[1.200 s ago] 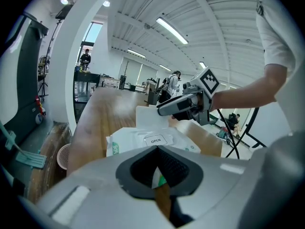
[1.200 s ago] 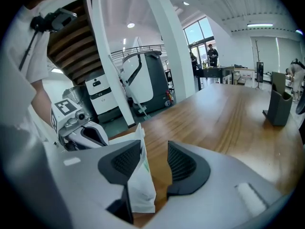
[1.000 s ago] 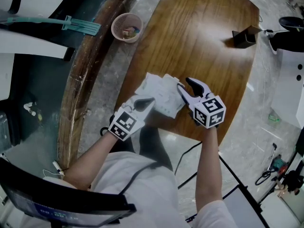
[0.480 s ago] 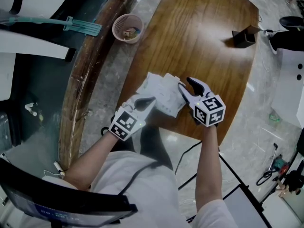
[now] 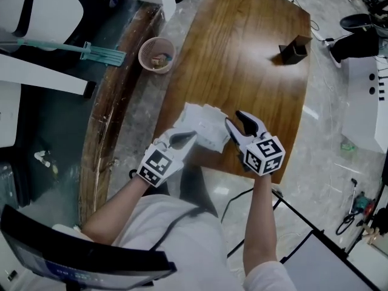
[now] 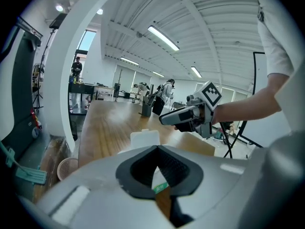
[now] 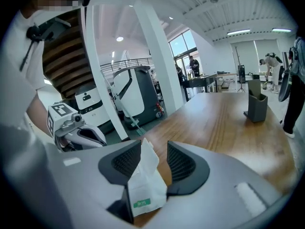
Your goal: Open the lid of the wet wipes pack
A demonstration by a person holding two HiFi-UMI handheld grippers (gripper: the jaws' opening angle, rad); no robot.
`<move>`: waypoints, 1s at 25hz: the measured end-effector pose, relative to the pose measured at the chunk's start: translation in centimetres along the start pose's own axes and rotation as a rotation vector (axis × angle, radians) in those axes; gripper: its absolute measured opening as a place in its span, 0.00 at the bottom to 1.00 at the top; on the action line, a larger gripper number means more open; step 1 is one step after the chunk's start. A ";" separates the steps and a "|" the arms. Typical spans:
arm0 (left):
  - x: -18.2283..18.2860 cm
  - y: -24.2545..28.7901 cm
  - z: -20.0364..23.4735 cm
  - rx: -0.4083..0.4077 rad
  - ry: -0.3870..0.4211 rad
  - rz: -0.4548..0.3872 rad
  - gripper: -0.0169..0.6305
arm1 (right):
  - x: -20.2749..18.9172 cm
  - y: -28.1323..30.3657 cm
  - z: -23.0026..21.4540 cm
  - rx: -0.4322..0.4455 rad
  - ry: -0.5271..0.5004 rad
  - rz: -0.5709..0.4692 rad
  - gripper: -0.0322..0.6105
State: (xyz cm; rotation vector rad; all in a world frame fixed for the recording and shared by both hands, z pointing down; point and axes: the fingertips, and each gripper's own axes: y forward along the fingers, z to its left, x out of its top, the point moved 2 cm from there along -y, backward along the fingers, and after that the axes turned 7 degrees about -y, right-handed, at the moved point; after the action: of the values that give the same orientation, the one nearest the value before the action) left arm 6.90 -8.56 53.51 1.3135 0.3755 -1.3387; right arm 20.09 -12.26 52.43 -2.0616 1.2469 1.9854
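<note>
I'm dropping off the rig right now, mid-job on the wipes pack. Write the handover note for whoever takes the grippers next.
Left gripper: shut on a thin edge of the soft white wet wipes pack.
Right gripper: open. The pack's other end stands between its jaws, against one pad, with a gap to the other.
Pack: between the two grippers, over the near end of the brown wooden table.
Done: the left gripper holds the pack.
Left: opening the lid. No view shows the lid clearly, so check it first.
</note>
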 end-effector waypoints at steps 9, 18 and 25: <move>3.7 -2.0 -2.6 -0.097 0.107 -0.043 0.03 | 1.1 -4.4 3.9 -0.122 0.030 -0.123 0.19; 5.8 -5.4 -4.7 -0.184 0.172 -0.077 0.03 | 2.1 -8.0 9.7 -0.198 0.061 -0.230 0.13; 7.2 -8.7 -5.7 -0.261 0.219 -0.125 0.03 | 4.5 -11.2 15.1 -0.287 0.069 -0.377 0.11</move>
State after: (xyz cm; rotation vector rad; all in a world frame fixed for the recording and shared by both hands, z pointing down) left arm 4.35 -4.85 41.69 1.2342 0.7681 -1.2033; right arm 12.98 0.94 40.22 -2.2920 0.5421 2.0162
